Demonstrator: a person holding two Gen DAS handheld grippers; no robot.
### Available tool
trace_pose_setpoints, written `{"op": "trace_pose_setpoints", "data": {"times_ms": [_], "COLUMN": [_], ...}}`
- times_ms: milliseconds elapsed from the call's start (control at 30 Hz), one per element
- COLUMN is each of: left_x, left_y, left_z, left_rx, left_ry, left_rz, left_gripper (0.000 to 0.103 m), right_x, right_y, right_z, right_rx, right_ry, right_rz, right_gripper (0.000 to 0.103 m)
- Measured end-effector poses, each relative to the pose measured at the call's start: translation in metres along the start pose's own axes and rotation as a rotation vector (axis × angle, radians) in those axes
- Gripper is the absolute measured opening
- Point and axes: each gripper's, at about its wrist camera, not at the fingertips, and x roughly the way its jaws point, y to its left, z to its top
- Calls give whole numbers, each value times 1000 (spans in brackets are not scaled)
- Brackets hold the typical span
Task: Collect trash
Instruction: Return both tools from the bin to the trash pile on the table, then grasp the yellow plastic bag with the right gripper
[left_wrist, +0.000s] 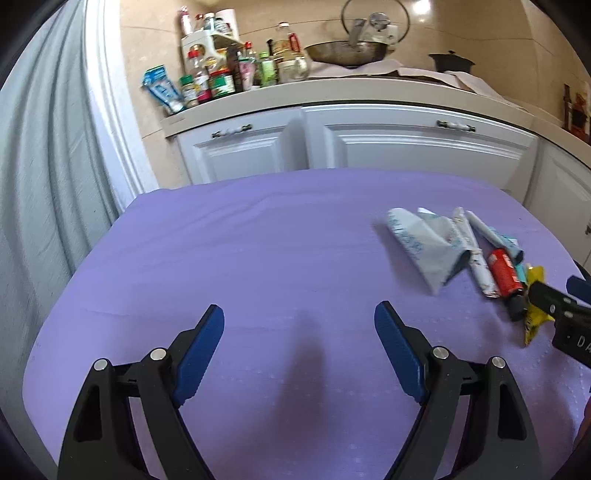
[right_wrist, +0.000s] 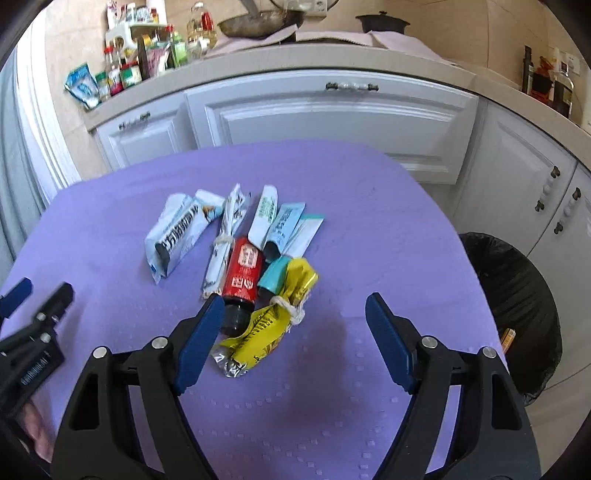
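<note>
A heap of trash lies on the purple table (right_wrist: 332, 221): a white-blue wrapper (right_wrist: 177, 232), a twisted white wrapper (right_wrist: 225, 240), a red tube with black cap (right_wrist: 242, 277), pale blue sachets (right_wrist: 284, 225), a teal piece (right_wrist: 273, 277) and a knotted yellow wrapper (right_wrist: 269, 328). My right gripper (right_wrist: 295, 314) is open and empty just above the yellow wrapper, its left finger beside the red tube's cap. My left gripper (left_wrist: 299, 325) is open and empty over bare cloth, left of the heap (left_wrist: 461, 251). The right gripper's tip (left_wrist: 543, 295) shows at the heap's near end.
A bin with a black bag (right_wrist: 517, 295) stands on the floor right of the table. White cabinets (right_wrist: 332, 118) and a counter with bottles and jars (left_wrist: 221, 74), a wok (left_wrist: 343, 51) and a dark pot (left_wrist: 450, 61) lie behind. A grey curtain (left_wrist: 37, 166) hangs at left.
</note>
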Motion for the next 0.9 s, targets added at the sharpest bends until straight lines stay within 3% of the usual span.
{"op": "trace_pose_setpoints", "data": {"times_ms": [200,467,567,900], "left_x": [4,6,5,2], "left_y": [7,6,6,-9], "left_z": [-2,-1,-1,5], "left_rx": [-16,-11,-11,-2], "left_ry": [15,16,16,12], "left_rz": [-12,-18,-17,-53], "left_gripper": [81,81,81,81], "right_x": [7,12,11,-4], "right_y": [-9,-7,-3,-15], "right_z": [-3,-11,-12,-12], "right_rx": [16,14,3,-3], "right_ry": [44,82,82,37], "right_rz": [-15,30,54,49], "right_gripper": [51,39,25,22]}}
